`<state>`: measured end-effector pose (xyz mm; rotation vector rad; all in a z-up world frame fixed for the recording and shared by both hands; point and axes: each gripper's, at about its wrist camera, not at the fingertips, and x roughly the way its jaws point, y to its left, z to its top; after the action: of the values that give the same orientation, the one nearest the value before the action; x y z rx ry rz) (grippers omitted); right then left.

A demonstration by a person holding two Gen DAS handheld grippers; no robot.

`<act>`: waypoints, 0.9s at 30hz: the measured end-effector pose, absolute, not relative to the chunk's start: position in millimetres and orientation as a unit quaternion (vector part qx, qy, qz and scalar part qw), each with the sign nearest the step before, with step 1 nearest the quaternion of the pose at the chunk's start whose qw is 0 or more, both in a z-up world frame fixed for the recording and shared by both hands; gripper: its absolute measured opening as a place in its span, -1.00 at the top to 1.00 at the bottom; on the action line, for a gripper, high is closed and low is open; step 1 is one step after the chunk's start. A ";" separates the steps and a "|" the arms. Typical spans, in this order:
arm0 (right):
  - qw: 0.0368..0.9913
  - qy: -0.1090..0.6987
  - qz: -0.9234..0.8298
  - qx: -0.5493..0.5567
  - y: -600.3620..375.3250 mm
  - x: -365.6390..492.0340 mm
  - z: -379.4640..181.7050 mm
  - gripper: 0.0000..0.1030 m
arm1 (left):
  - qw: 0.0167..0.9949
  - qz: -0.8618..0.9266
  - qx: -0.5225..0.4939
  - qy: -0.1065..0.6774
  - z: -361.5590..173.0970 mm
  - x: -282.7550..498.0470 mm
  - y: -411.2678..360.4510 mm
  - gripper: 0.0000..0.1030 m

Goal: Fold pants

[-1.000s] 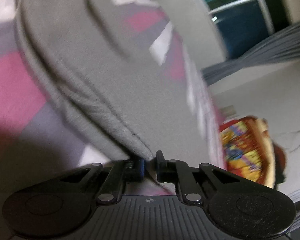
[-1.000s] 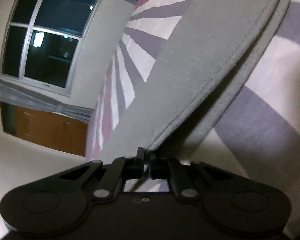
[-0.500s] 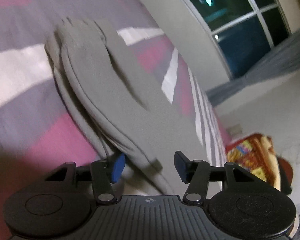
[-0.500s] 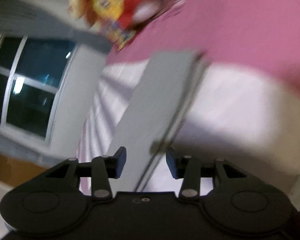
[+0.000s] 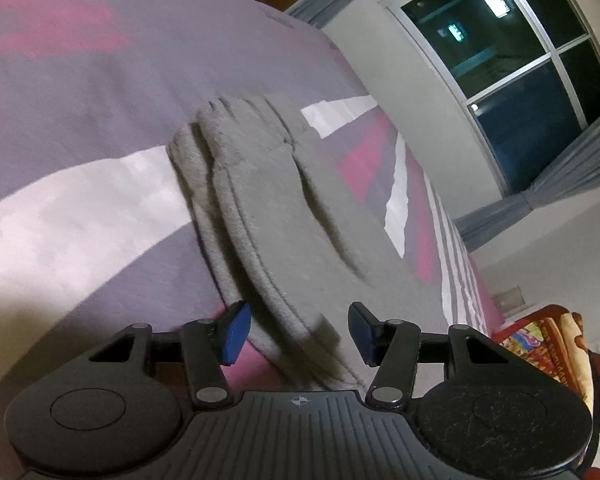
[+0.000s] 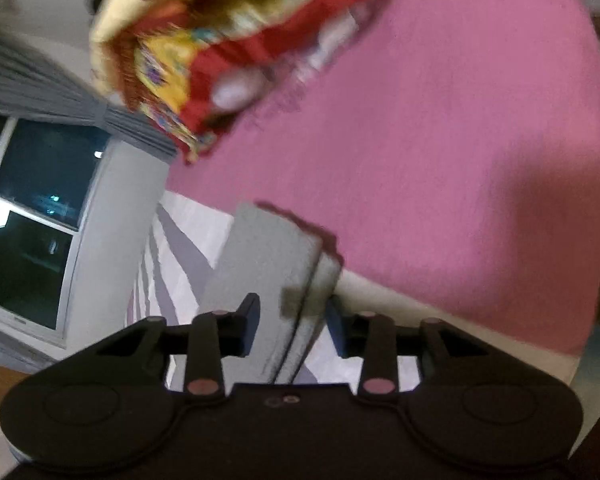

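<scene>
The grey pants (image 5: 268,200) lie folded lengthwise on the striped pink, grey and white bedspread (image 5: 80,208). In the left wrist view the stacked edges run from the far end toward my left gripper (image 5: 298,334), which is open just above the near corner with the cloth between its blue pads. In the right wrist view the leg end of the pants (image 6: 268,268) lies flat on the bed. My right gripper (image 6: 292,324) is open over that end, holding nothing.
A red and yellow patterned blanket (image 6: 228,40) sits on the pink part of the bed (image 6: 440,160); it also shows in the left wrist view (image 5: 548,352). A dark window (image 5: 508,60) with grey curtains is on the wall beyond the bed.
Both grippers were shut on the pants' edge a second ago and held it up. Both have opened and the pants now lie on the bed. The right gripper has swung toward the blanket.
</scene>
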<state>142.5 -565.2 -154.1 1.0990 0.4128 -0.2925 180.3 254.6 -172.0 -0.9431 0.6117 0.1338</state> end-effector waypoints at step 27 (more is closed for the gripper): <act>0.792 0.232 -0.120 0.552 -571.9 181.4 -166.4 0.46 | 0.840 0.059 -0.446 0.303 -185.7 168.3 263.9 -0.06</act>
<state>181.4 -571.9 -166.4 1.1886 0.4987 -0.2582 168.3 263.9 -185.7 -0.9423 0.6414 0.1254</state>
